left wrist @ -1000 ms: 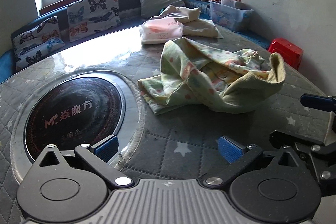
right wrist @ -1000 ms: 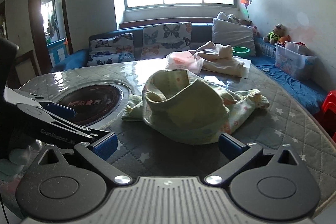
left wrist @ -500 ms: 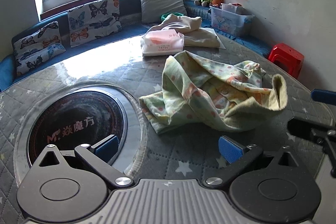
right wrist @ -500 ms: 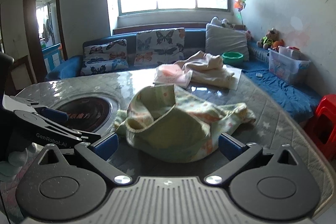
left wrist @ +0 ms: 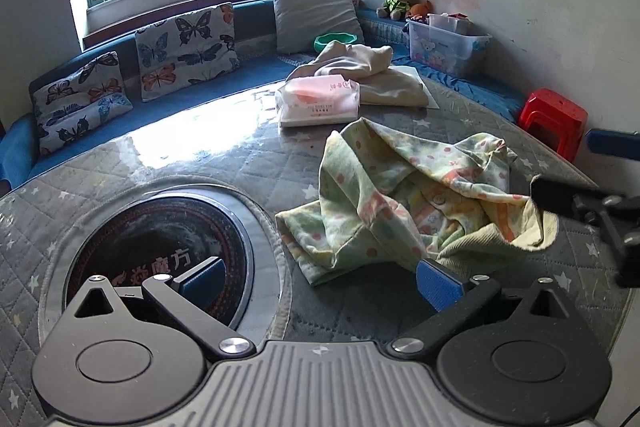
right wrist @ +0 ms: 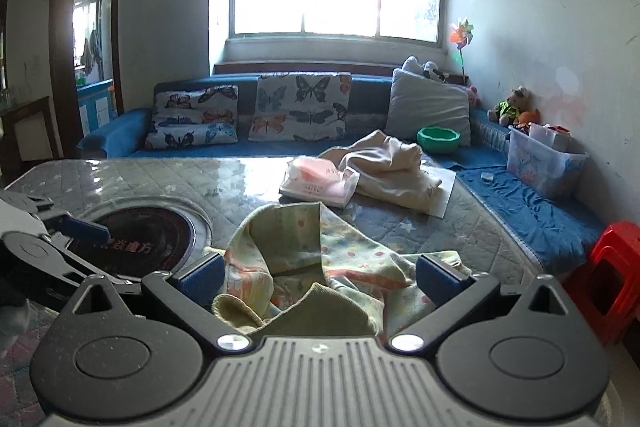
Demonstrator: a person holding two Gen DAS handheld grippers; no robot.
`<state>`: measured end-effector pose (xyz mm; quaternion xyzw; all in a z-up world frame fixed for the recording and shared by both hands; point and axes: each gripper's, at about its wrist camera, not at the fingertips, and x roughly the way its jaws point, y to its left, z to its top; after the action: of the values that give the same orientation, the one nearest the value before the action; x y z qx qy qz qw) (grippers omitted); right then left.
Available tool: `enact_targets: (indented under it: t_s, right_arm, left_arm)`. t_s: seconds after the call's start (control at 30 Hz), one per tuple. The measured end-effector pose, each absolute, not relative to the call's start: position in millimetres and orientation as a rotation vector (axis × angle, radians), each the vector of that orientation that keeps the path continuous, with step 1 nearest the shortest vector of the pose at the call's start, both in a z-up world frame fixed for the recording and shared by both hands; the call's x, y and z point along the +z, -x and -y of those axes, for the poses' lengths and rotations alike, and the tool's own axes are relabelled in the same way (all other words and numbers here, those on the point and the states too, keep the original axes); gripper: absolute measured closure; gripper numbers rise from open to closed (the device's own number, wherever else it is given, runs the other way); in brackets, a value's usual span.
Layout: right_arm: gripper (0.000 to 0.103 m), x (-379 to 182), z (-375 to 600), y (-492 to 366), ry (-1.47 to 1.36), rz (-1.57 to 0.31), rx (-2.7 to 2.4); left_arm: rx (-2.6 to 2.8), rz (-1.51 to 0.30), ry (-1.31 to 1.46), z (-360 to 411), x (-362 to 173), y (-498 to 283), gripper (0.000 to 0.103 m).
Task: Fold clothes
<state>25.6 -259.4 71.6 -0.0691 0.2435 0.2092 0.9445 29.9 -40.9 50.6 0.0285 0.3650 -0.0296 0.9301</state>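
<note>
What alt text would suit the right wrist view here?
The open right gripper is low over a crumpled green floral garment on a quilted table. Behind lie a tissue pack, a cream garment and a blue sofa.

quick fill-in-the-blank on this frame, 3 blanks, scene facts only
1. The garment lies crumpled on the ____.
2. Both the left claw and the right claw are ____.
3. The stool beside the table is ____.

Missing words: table; open; red
</note>
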Motion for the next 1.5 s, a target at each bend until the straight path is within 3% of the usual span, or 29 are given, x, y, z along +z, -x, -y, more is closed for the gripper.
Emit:
enact_targets:
  t_s: [0.5,0.87,1.3,1.5]
  right_arm:
    - [0.005,30.7,266.9,-23.8,0.207,-0.648,0.442]
    - [0.009,63.1,266.8,-35.2,0.239,-0.574,0.464]
    - [0.03,44.8,232.3,-110.3,0.313,-0.667,0.505]
    - [0.046,19.4,223.7,-129.8,0.337,-0.738,0.51]
  left_arm:
    - [-0.059,-0.735,-0.065,45.1,60.3,-56.3,0.0]
    - [-0.048,-0.775,-0.084,52.4,62.1,-99.9,0.0]
    - [-0.016,-0.879,-0.066,55.3,41.1,-157.6,0.003]
    - [-0.042,-0.919,-0.061,57.2,30.4,-163.7,0.017]
